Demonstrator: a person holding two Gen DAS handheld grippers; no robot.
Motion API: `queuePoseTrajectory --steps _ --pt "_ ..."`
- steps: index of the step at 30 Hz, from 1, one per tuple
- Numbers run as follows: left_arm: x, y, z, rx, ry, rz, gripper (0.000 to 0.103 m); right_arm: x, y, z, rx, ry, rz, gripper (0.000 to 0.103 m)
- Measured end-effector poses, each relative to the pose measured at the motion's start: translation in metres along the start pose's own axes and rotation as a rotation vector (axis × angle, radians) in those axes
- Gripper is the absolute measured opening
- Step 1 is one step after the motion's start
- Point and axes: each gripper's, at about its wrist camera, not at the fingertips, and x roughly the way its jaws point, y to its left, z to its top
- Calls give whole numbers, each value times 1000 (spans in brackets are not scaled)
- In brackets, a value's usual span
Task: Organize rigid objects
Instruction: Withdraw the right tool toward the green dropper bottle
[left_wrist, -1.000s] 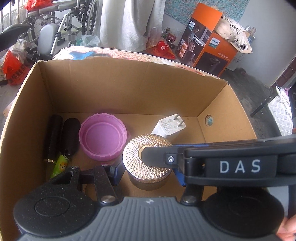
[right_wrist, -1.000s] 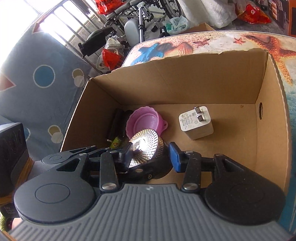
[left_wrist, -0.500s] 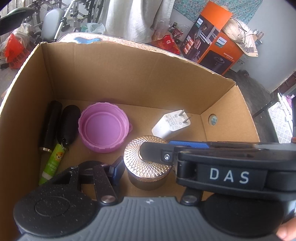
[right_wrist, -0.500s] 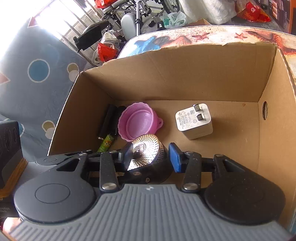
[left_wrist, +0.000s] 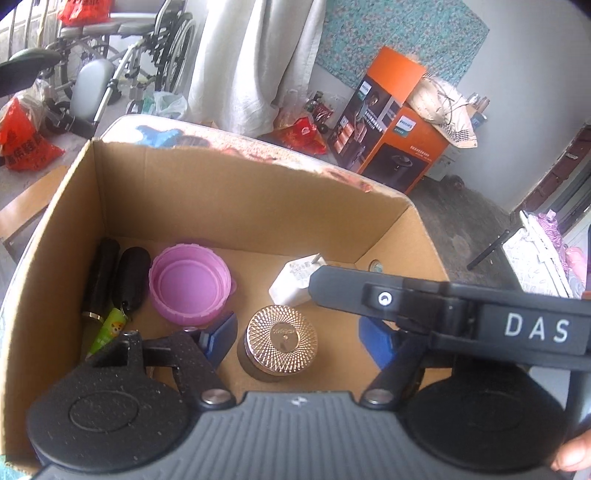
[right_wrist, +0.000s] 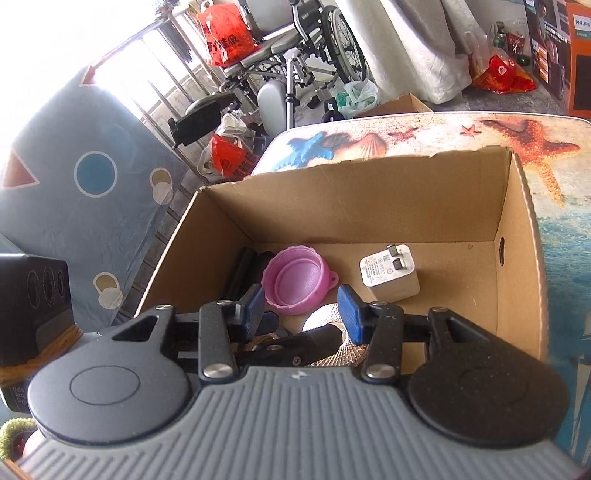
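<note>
The left hand-held gripper (left_wrist: 297, 334) hovers low inside an open brown cardboard box (left_wrist: 236, 195) with its blue-padded fingers (left_wrist: 221, 334) spread wide, gripping nothing. Between those fingers, touching neither, a round jar with a rose-gold faceted metal lid (left_wrist: 281, 338) stands upright on the box floor. The right hand-held gripper (right_wrist: 301, 310) is likewise open and empty, raised above the box near the same jar (right_wrist: 325, 321), whose lid shows only partly between and below its blue pads; its black body, printed "DAS", crosses the right side of the left wrist view.

Farther into the box, a pink round plastic cap (left_wrist: 190, 284) lies open side up, just left of the jar. A white square plug-in charger (right_wrist: 389, 271) rests to the right of the cap, its prongs pointing up and back. Along the left wall lie two black cylindrical objects (left_wrist: 101, 277) side by side, with a small green tube (left_wrist: 107, 330) at their near end.

The box sits on a bench covered by a cloth printed with starfish and shells (right_wrist: 532, 147).
</note>
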Motion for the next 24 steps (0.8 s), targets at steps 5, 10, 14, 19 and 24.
queuePoseTrajectory --steps 5,10,14,19,24 --pt "-66 -17 -16 107 -137 -38 92 -74 16 -19 -36 -150 75 45" --pt "-118 -21 -44 178 -220 -65 100 -140 33 -55 -89 -271 115 50" --pt "-145 -12 -78 188 -245 -67 101 -168 43 -91 -92 -298 150 53" --pt "-152 2 -122 231 -250 -18 103 -172 57 -127 -104 -290 153 54" --pt "-131 20 -161 267 -197 33 103 -142 79 -149 -149 -212 142 54"
